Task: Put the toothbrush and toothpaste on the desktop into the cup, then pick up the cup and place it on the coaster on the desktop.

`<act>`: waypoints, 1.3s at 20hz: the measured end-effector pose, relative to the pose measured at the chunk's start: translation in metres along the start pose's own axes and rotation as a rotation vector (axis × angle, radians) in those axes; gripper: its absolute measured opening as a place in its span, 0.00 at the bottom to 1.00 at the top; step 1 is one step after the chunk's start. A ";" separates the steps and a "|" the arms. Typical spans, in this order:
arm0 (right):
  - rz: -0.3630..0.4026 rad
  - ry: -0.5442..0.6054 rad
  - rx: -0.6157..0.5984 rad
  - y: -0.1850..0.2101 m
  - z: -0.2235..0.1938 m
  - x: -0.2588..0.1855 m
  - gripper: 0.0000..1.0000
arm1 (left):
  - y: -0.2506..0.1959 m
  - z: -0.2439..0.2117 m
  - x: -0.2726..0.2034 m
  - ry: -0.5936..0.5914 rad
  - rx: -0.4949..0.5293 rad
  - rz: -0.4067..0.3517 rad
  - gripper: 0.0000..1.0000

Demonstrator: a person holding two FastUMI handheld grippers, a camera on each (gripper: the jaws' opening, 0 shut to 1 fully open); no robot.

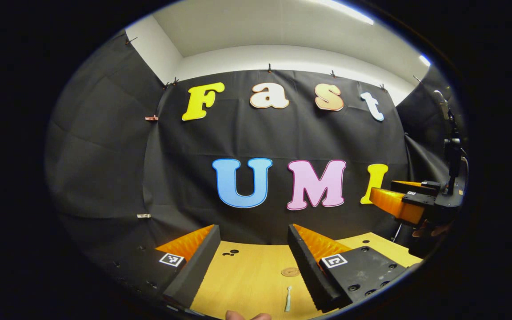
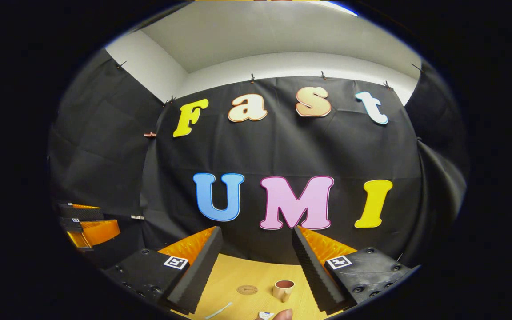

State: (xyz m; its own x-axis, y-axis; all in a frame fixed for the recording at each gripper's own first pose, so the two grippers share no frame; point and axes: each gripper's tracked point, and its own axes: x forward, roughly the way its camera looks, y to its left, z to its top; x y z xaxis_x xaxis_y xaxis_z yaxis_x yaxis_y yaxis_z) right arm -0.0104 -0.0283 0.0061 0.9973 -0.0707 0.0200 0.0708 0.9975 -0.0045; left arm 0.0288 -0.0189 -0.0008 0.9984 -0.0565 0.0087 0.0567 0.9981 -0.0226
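Toothbrush [image 2: 219, 310] lies flat on the wooden desktop [image 2: 238, 273], at the left of the things seen in the right gripper view, low in the picture and pointing up to the right. To its right, a little farther back, lies the round flat coaster [image 2: 247, 290]. Next to the right stands the cup [image 2: 283, 290], upright, with its opening up, apart from the coaster. Below the cup, at the bottom edge, a small white piece [image 2: 265, 315] shows beside a fingertip [image 2: 282, 314]; I cannot tell if it is the toothpaste. The right gripper [image 2: 256, 262] hangs above the desktop with its two fingers wide apart and nothing between them. At the far left of this view the other gripper is seen in the air.

In the left gripper view, the left gripper [image 1: 254, 253] also has its fingers spread apart, holding nothing. Between them, on the desktop, there are some small dark holes [image 1: 230, 253], then the toothbrush and, behind it, the coaster. At the far right the right gripper is held in the air by a hand [image 1: 431, 230].
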 end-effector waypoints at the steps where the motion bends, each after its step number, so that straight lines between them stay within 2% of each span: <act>1: -0.008 -0.004 -0.004 -0.004 0.000 -0.001 0.96 | -0.003 -0.002 0.004 0.000 -0.003 -0.011 0.96; 7: -0.064 -0.003 -0.002 -0.025 -0.005 -0.013 0.96 | -0.025 -0.006 0.027 0.005 0.018 -0.077 0.96; 11: -0.097 0.062 -0.011 -0.039 -0.025 -0.013 0.96 | -0.033 -0.016 0.036 0.028 0.025 -0.099 0.97; 13: -0.089 0.116 -0.015 -0.038 -0.040 -0.007 0.96 | -0.035 -0.022 0.041 0.042 0.020 -0.101 0.97; 15: -0.065 0.222 -0.017 -0.034 -0.068 -0.004 0.97 | -0.039 -0.030 0.044 0.058 0.017 -0.109 0.96; 18: -0.036 0.455 0.037 -0.028 -0.129 0.001 0.96 | -0.041 -0.039 0.051 0.081 0.020 -0.122 0.96; 24: -0.110 0.987 0.191 -0.038 -0.284 -0.015 0.97 | -0.040 -0.056 0.061 0.113 0.013 -0.142 0.96; 26: -0.132 1.106 0.230 -0.037 -0.323 -0.022 0.98 | -0.038 -0.059 0.065 0.118 0.016 -0.143 0.96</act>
State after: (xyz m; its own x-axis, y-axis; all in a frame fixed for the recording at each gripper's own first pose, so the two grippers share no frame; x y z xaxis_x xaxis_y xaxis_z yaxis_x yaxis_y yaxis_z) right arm -0.0289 -0.0659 -0.3169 0.4610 -0.0281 -0.8870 0.2851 0.9512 0.1181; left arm 0.0918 -0.0616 -0.0587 0.9741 -0.1992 -0.1067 0.1989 0.9799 -0.0133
